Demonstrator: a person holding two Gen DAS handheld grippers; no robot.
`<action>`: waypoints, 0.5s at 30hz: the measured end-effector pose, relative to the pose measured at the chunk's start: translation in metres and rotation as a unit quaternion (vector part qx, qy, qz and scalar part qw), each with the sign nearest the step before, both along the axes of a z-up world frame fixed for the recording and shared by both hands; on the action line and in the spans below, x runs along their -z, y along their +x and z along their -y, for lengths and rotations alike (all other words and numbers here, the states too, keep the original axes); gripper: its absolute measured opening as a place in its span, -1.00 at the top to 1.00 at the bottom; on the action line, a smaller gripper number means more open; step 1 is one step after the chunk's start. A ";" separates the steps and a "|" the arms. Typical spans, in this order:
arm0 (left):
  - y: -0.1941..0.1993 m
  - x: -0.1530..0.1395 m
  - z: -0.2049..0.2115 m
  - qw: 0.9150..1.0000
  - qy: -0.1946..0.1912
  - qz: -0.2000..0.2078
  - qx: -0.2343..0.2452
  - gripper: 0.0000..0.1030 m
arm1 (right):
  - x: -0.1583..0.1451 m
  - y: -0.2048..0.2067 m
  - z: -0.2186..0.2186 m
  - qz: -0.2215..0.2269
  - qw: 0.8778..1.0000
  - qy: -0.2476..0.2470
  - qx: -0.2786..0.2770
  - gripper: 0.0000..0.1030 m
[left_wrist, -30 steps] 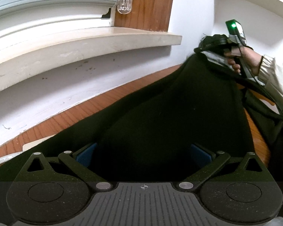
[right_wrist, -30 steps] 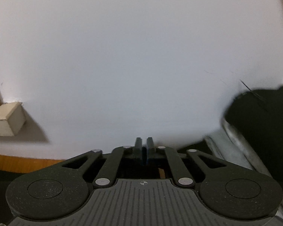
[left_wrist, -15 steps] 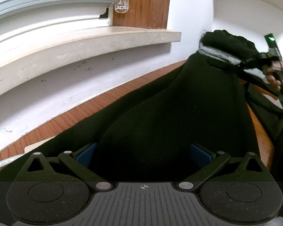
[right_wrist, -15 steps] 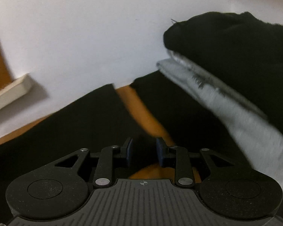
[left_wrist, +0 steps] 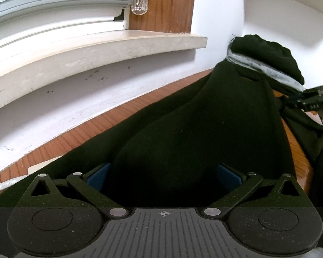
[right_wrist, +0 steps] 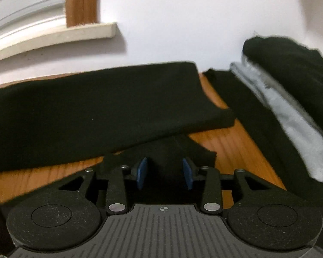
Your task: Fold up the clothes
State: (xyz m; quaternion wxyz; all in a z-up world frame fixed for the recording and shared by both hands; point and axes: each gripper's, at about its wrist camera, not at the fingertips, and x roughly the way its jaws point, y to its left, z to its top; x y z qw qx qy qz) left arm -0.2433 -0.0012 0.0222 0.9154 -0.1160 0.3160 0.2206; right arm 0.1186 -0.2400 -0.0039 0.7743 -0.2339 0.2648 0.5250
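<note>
A long black garment lies folded on the wooden table. My left gripper stands wide open over its near end, and the cloth bulges up between the blue pads. In the right wrist view the same garment stretches across the table. My right gripper is low over a loose black flap of it; its jaws are opening, the flap lies between the pads and they do not press it. The right gripper shows at the left wrist view's right edge.
A pile of folded clothes, black on grey on black, sits in the wall corner. A stone window sill juts out above the table's far edge. A white cable lies at the near left.
My right gripper drew back from the wall and the pile, came down toward the table and opened its jaws. In the left wrist view it slid to the right edge. The left gripper stayed still.
</note>
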 end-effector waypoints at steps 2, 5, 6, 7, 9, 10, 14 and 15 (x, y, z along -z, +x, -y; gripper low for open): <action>0.000 0.000 0.000 1.000 0.000 0.001 0.000 -1.00 | -0.001 0.006 0.013 0.002 1.000 -0.003 0.023 0.25; 0.000 0.000 0.000 1.000 0.001 0.000 0.000 -1.00 | -0.002 0.018 0.035 0.007 0.998 -0.012 0.067 0.25; 0.000 0.000 0.000 1.000 0.001 -0.001 0.000 -1.00 | -0.003 0.024 0.041 -0.002 0.997 -0.013 0.079 0.25; 0.001 0.000 0.000 1.000 0.002 -0.001 0.001 -1.00 | -0.004 0.030 0.045 -0.012 0.996 -0.014 0.091 0.25; 0.001 0.000 0.001 1.000 0.004 -0.003 0.001 -1.00 | -0.008 0.037 0.044 -0.017 0.994 -0.010 0.110 0.25; 0.001 0.000 0.001 1.000 0.004 -0.004 0.001 -1.00 | -0.011 0.038 0.040 -0.020 0.993 -0.001 0.116 0.25; 0.001 0.001 0.000 1.000 0.003 -0.002 0.002 -1.00 | -0.016 0.049 0.006 -0.077 0.987 0.048 0.133 0.23; 0.001 0.000 0.000 1.000 0.003 -0.002 0.002 -1.00 | -0.013 0.053 -0.006 -0.090 0.984 0.051 0.143 0.23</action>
